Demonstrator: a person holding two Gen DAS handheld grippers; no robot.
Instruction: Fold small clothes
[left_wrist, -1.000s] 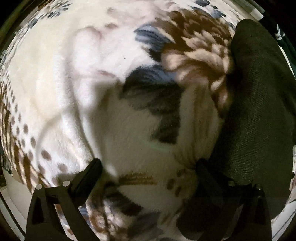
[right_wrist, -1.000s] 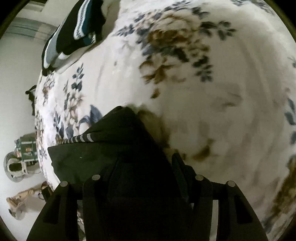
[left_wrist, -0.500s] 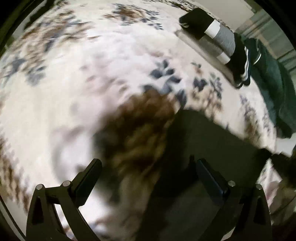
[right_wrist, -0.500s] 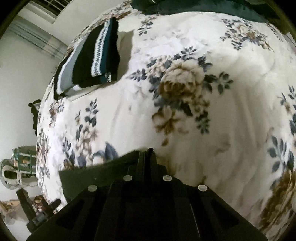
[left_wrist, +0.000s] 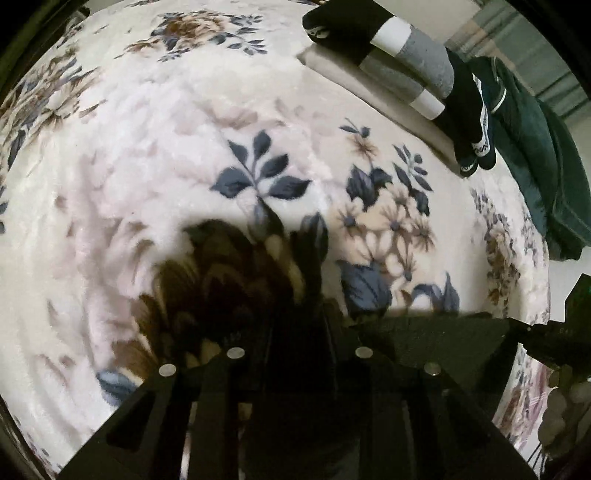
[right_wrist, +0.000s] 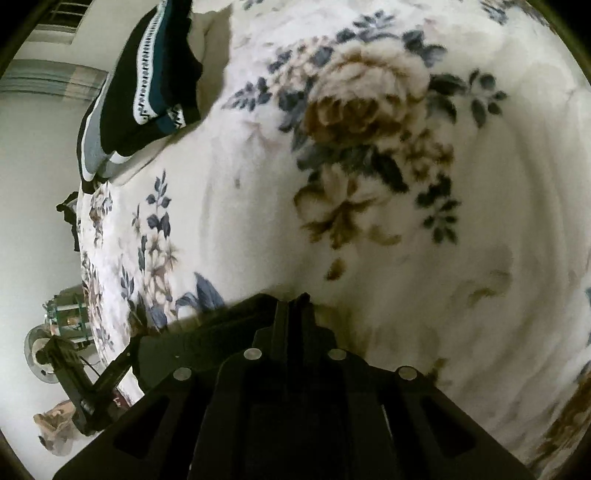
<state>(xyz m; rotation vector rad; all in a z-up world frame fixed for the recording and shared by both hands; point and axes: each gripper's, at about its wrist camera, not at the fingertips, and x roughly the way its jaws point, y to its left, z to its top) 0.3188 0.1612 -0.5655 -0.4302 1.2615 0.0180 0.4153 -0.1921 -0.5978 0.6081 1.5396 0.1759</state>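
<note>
Though shadow hides the pinch, both tools, left (left_wrist: 299, 314) just closing, right (right_wrist: 293, 314), clamp the dark garment (left_wrist: 424, 332).

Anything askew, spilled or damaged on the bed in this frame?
Nothing stands out. The dark garment is stretched between the left gripper and right gripper over the floral blanket; the folded clothes stack sits tidy at the far edge.

Bedroom: floral blanket (left_wrist: 184, 147), folded clothes (left_wrist: 406, 62).

No legible text or labels.
</note>
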